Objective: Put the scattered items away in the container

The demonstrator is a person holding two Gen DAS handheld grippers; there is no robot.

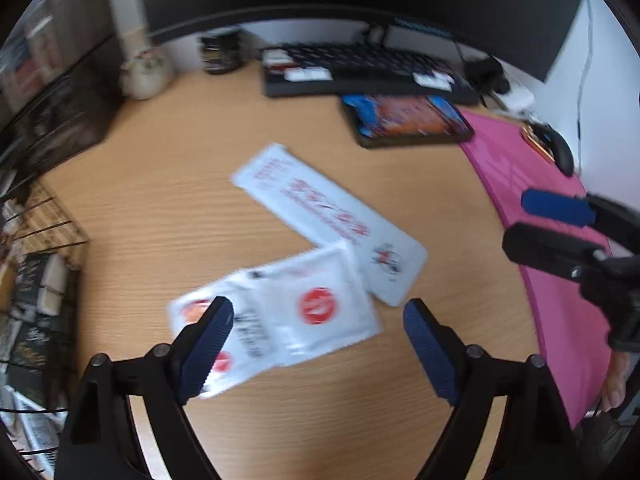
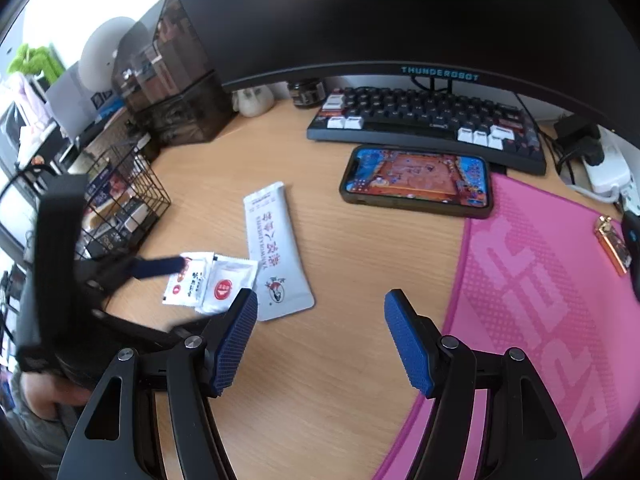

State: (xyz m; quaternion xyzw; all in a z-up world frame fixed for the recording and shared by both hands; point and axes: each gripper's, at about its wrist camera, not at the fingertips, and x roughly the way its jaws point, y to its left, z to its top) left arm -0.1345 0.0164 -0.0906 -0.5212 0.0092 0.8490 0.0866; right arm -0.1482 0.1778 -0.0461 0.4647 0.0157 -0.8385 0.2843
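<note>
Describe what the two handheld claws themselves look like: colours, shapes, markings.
Both match. The left claw and right claw each have two angular matte-black plastic arms with cut-out slots and round silver pivot bolts. The fingers end in flat rectangular blue pads with a fine gridded, rubbery-looking texture. No cables, logos or sleeves are visible on either.

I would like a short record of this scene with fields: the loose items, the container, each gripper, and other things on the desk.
loose items: long white sachet lying flat on the wooden desk; two small white packets overlapping beside its lower end
container: black wire basket at the desk's left side, already holding some things
left gripper: open, over the small packets, holding nothing
right gripper: open, empty, over bare desk
other things: phone with lit screen, keyboard, pink mat
</note>
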